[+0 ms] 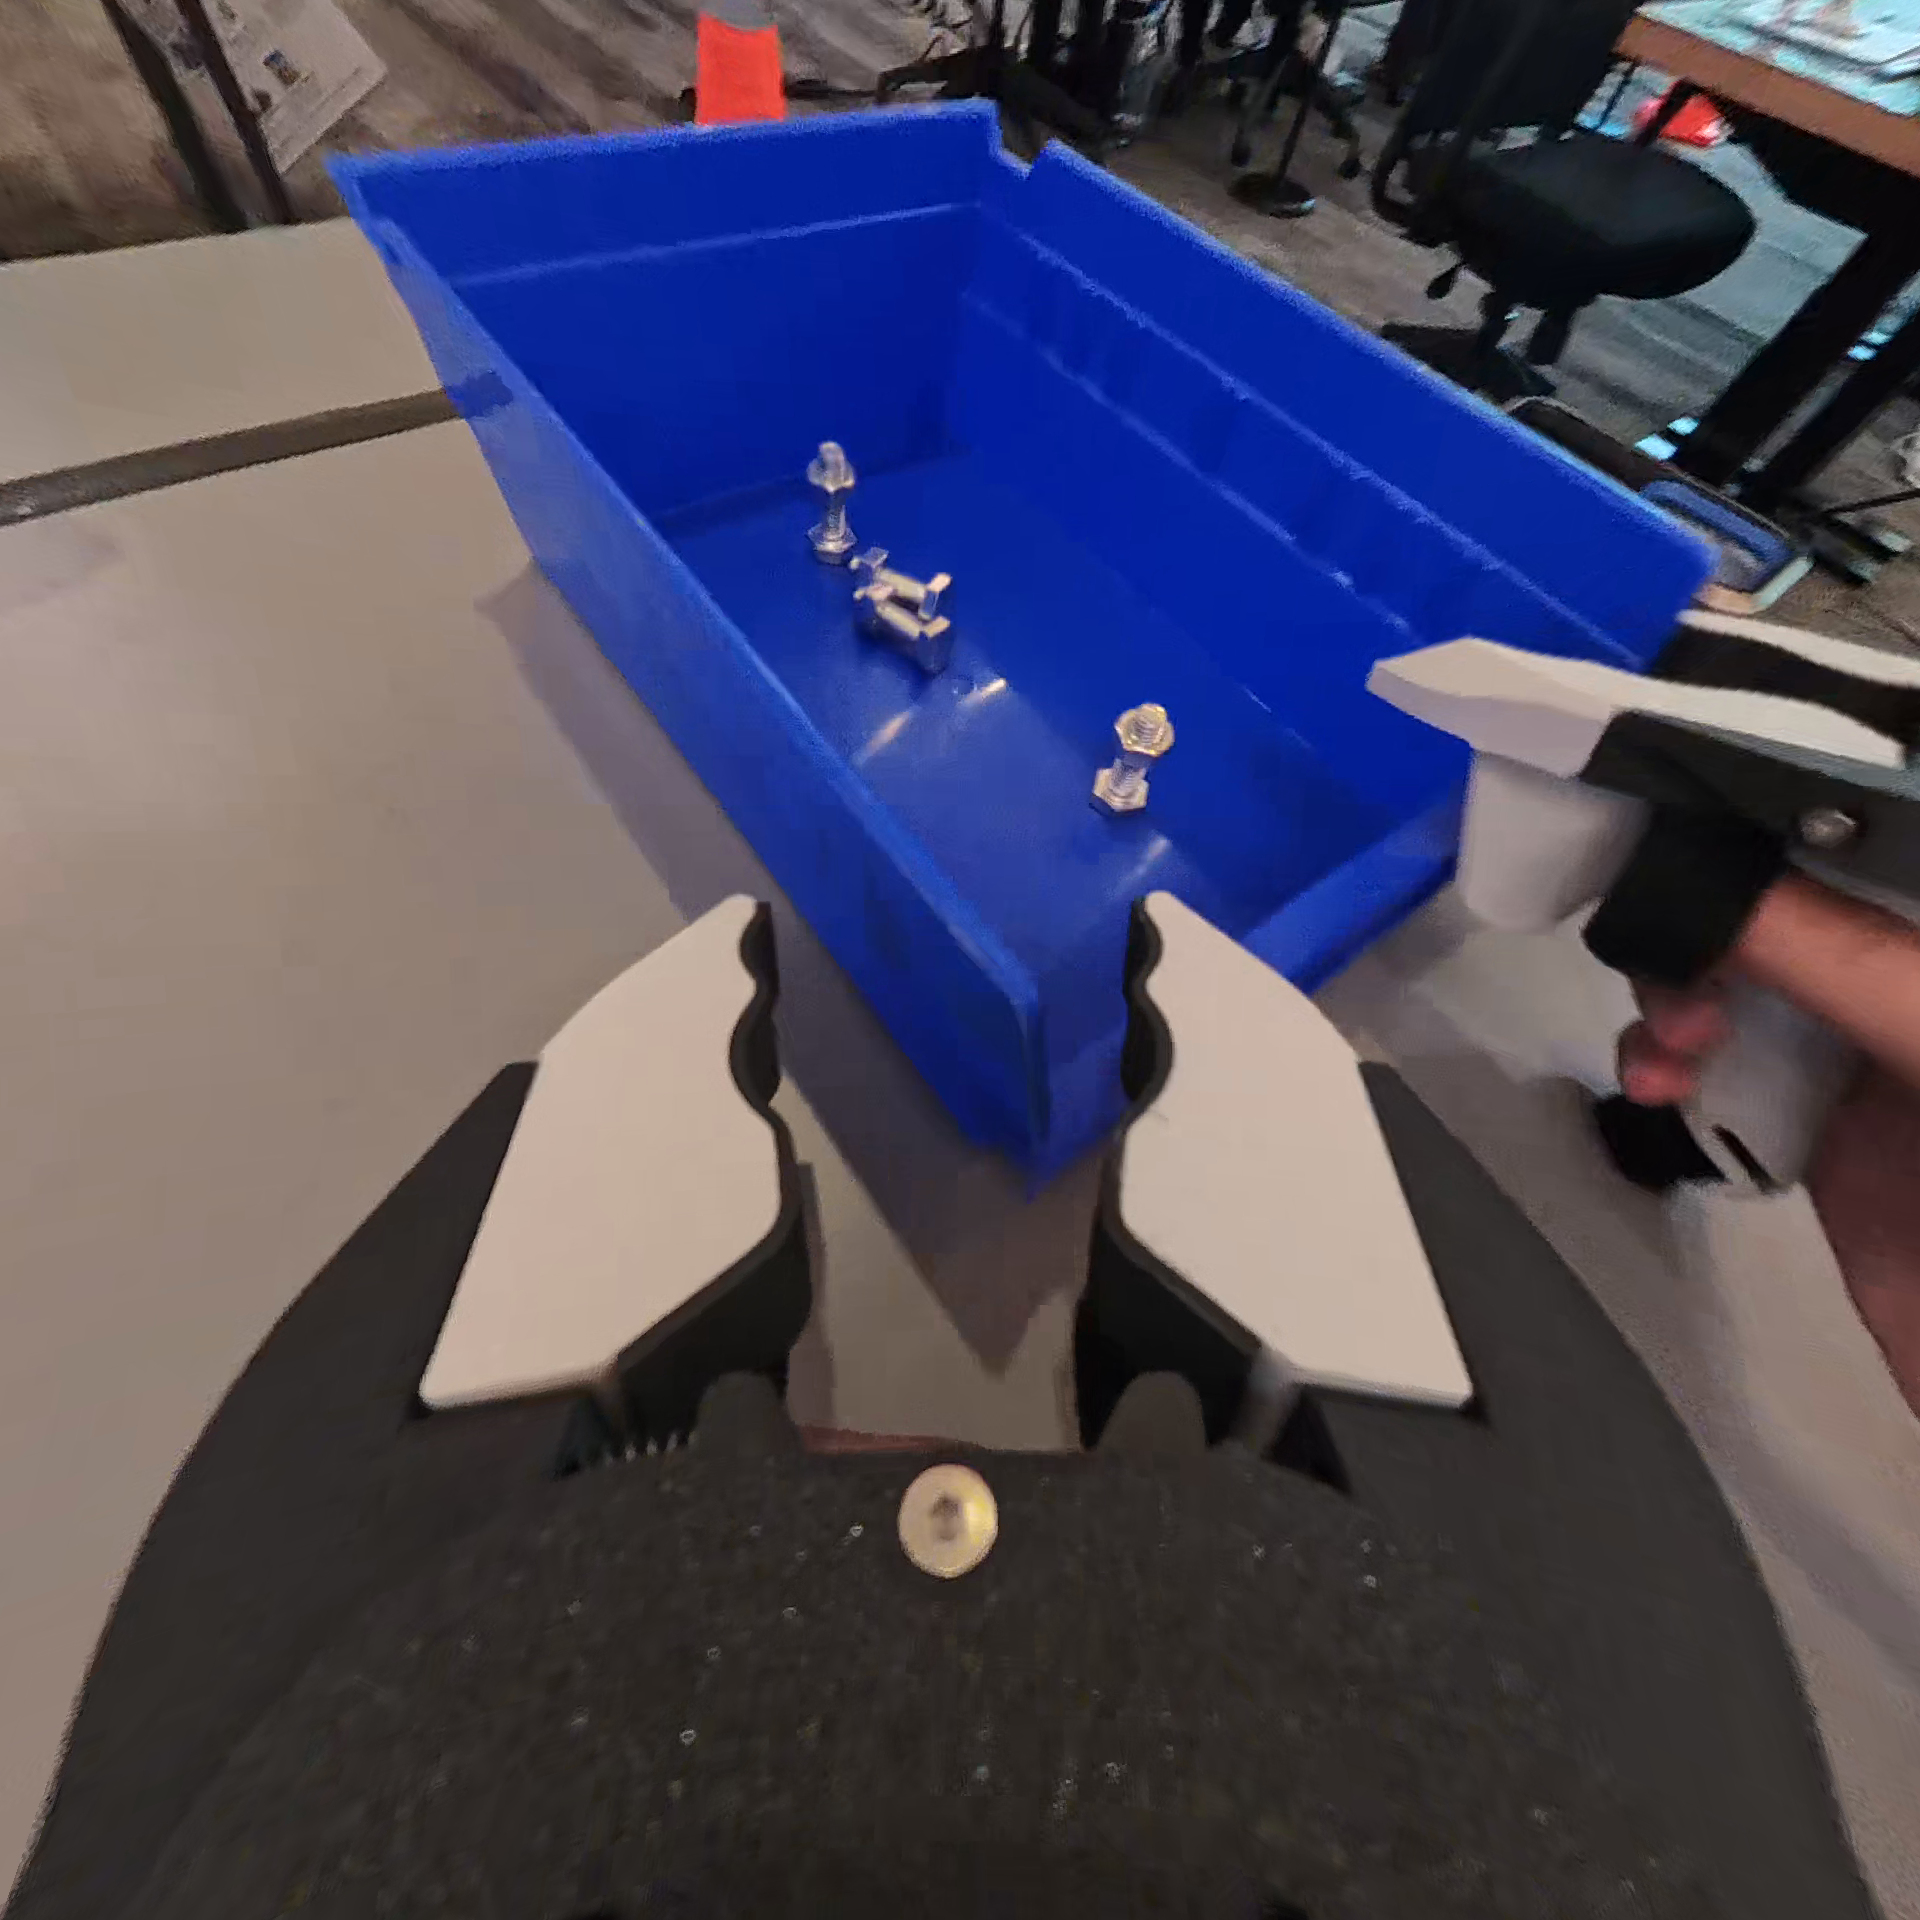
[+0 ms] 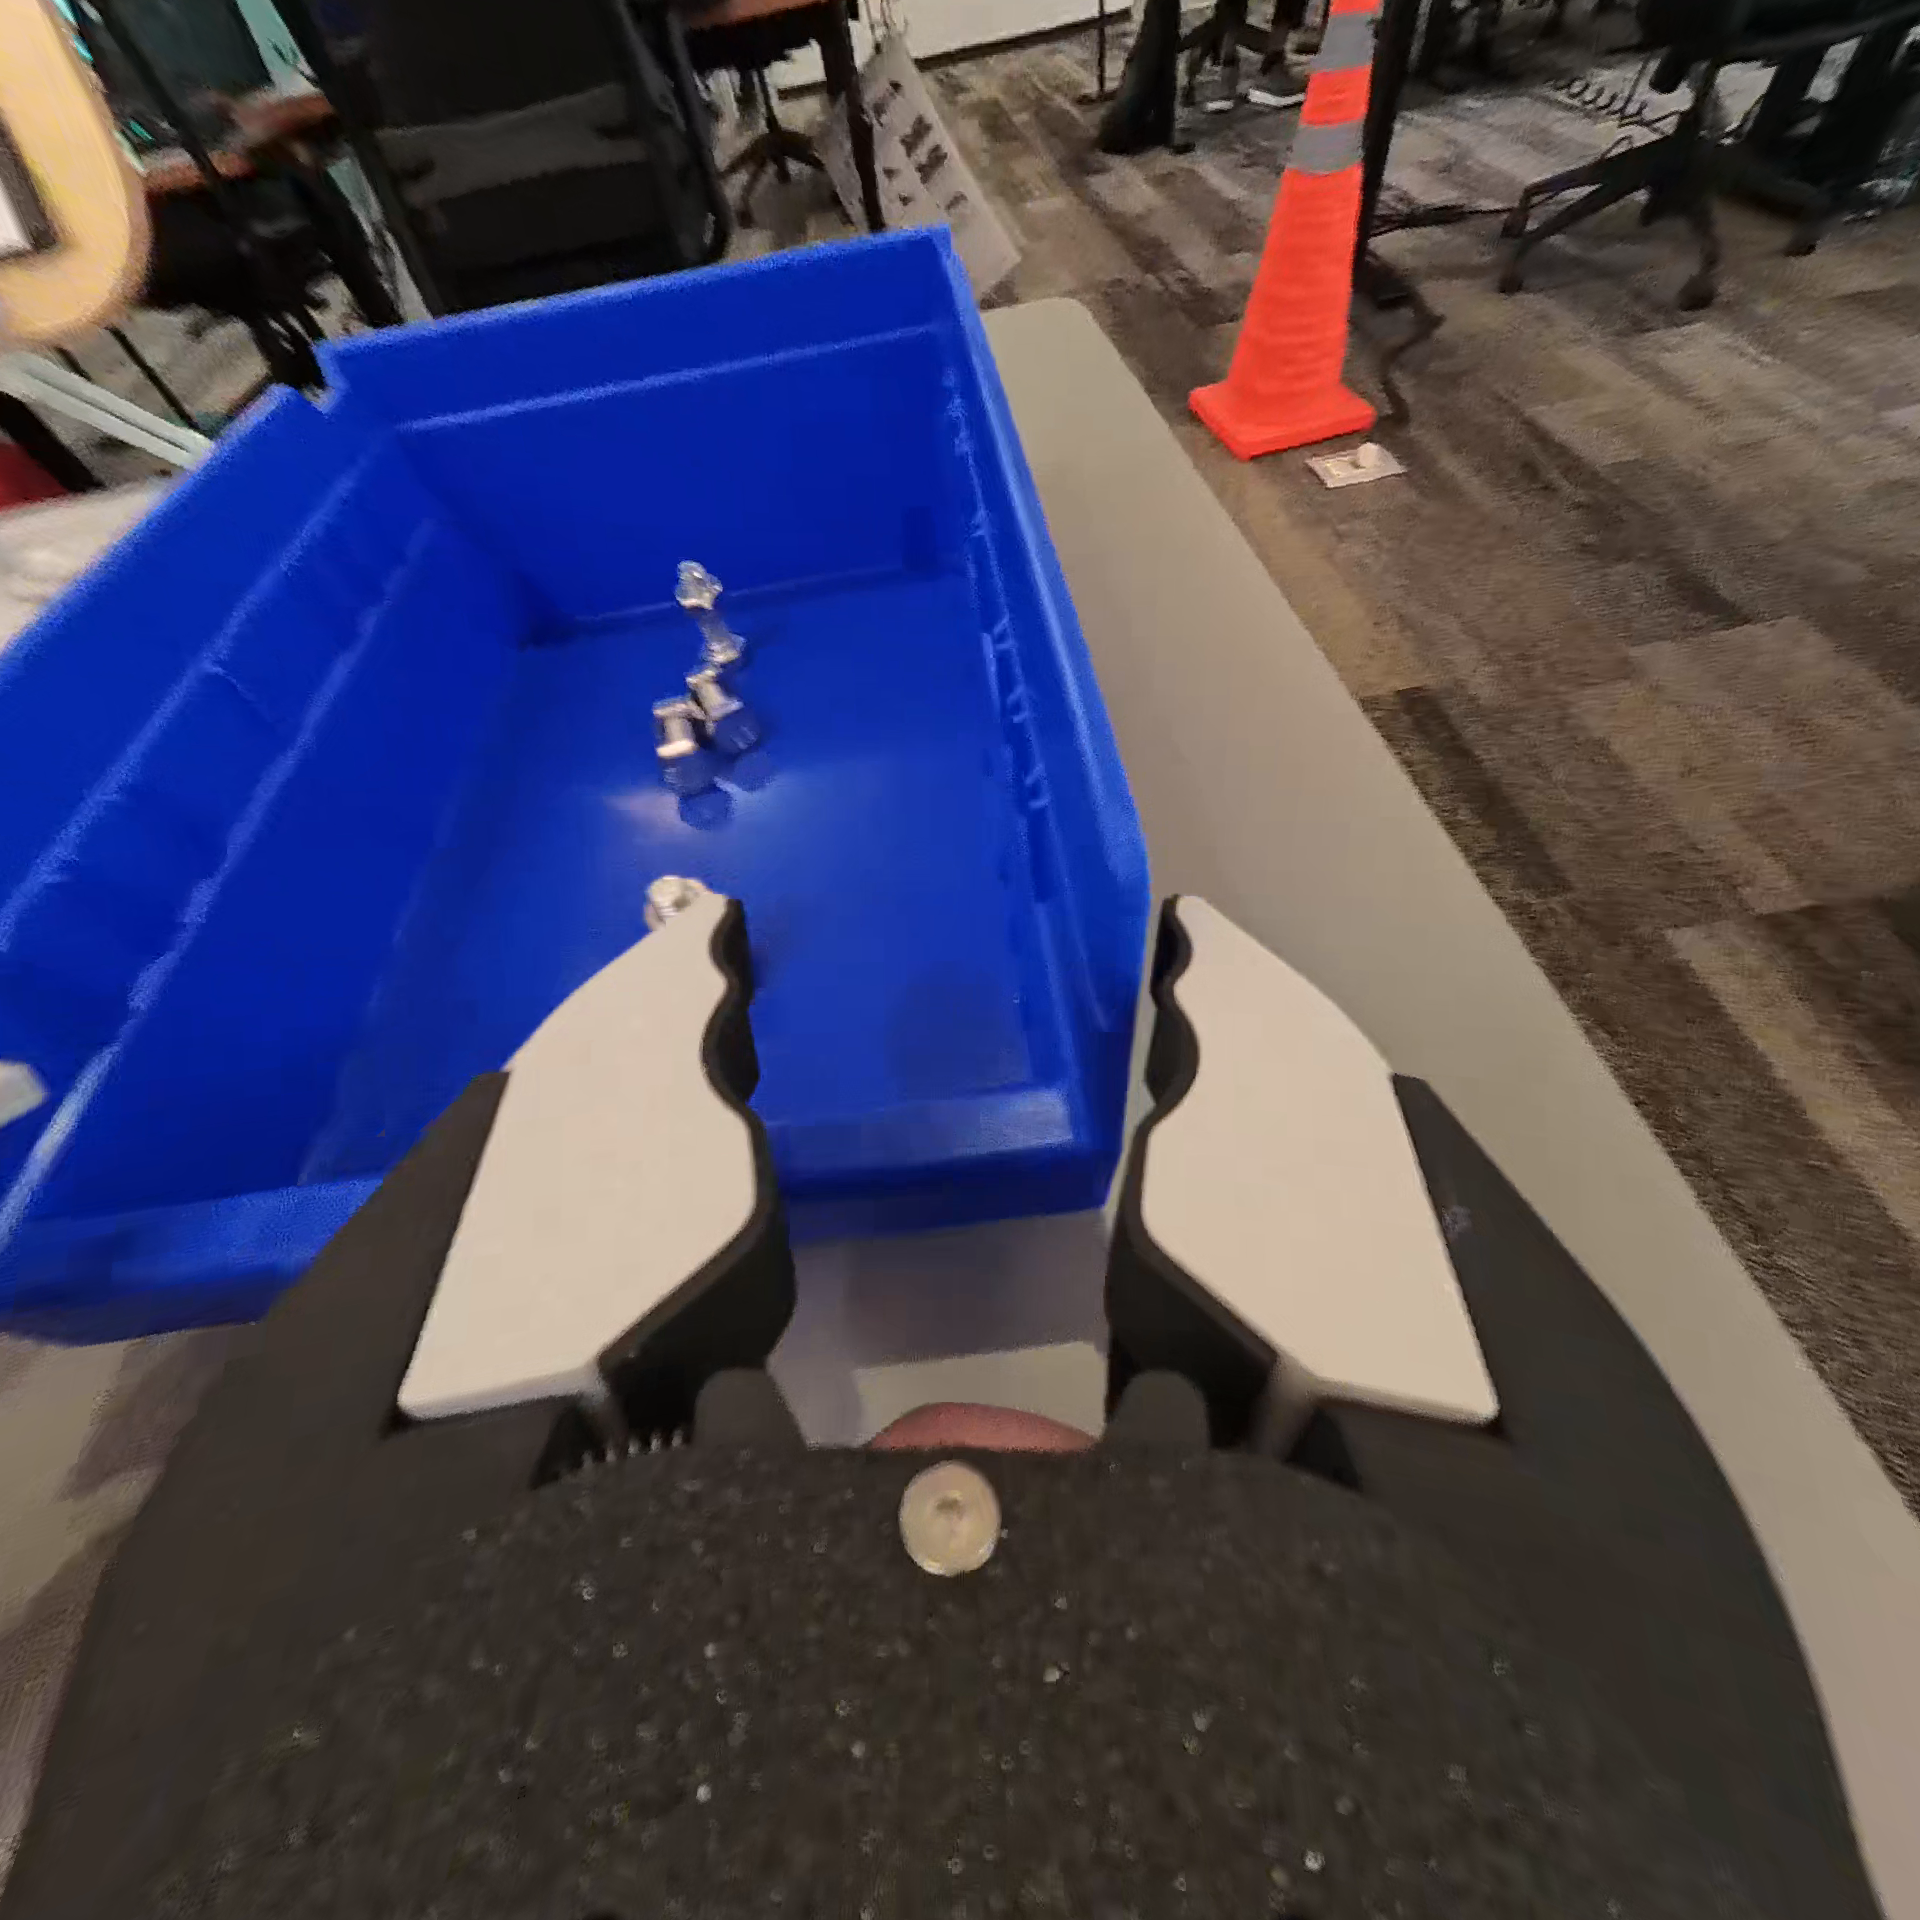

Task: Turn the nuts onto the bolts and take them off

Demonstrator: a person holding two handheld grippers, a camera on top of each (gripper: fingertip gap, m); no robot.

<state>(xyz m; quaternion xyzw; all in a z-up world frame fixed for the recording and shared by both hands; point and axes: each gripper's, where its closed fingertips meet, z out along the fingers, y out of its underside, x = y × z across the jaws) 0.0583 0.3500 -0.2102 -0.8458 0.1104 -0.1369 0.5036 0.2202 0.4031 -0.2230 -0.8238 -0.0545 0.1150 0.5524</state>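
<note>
The left gripper [image 1: 951, 914] is hanging wide open over the near corner of a blue bin [image 1: 644, 416], with nothing between its grey-and-black fingers. The right gripper [image 2: 951, 914] is likewise spread apart and empty (a hand [image 1: 1766, 997] is holding it), hovering at the bin's open front end. Inside the bin, on its floor, silver bolts with nuts are resting: one bolt [image 1: 1130, 756] nearest the front, a small cluster [image 1: 902, 608] of what looks like two farther back, though motion blur is making the count unsure, and another bolt [image 1: 831, 504] near the rear wall. The bin is sitting on a grey table [image 1: 260, 831]. Beyond, an orange cone [image 2: 1299, 291] is standing on the floor.
</note>
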